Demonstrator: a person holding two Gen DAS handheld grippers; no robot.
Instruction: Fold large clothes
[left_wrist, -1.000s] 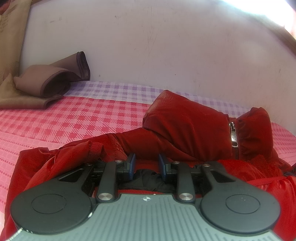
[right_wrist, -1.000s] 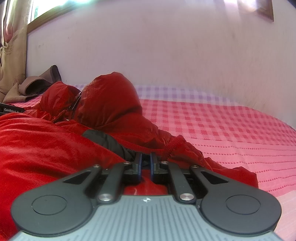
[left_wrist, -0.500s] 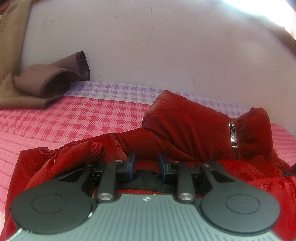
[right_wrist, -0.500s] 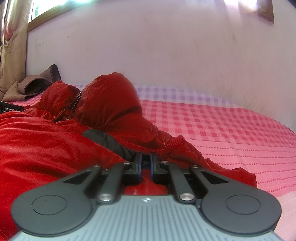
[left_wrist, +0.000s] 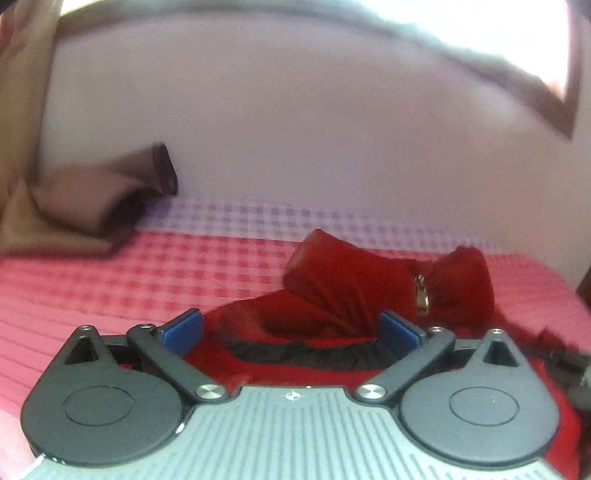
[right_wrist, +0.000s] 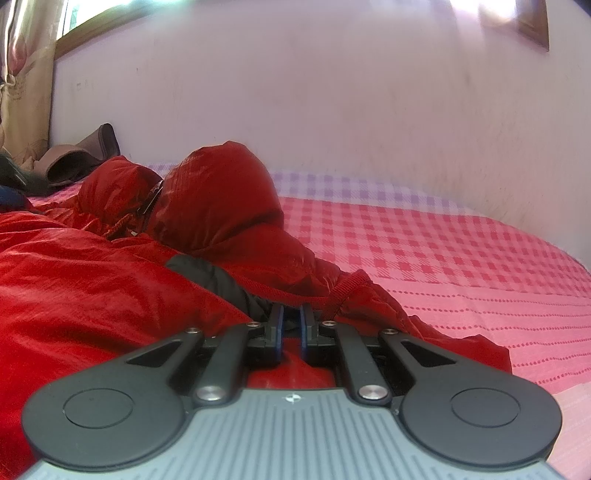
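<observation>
Red jacket lies bunched on the checked bed, hood up — folding barely begun. Left gripper has jaws wide apart, empty; right gripper pinches the hem.

One red hooded puffer jacket; one folded brown fabric bundle; one pink checked bedsheet; two black two-finger grippers.

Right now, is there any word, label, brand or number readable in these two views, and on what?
None can be read.
left tool: a small round emblem, no letters.
right tool: the same emblem.
red jacket: its zipper pull is too blurred to tell.
</observation>
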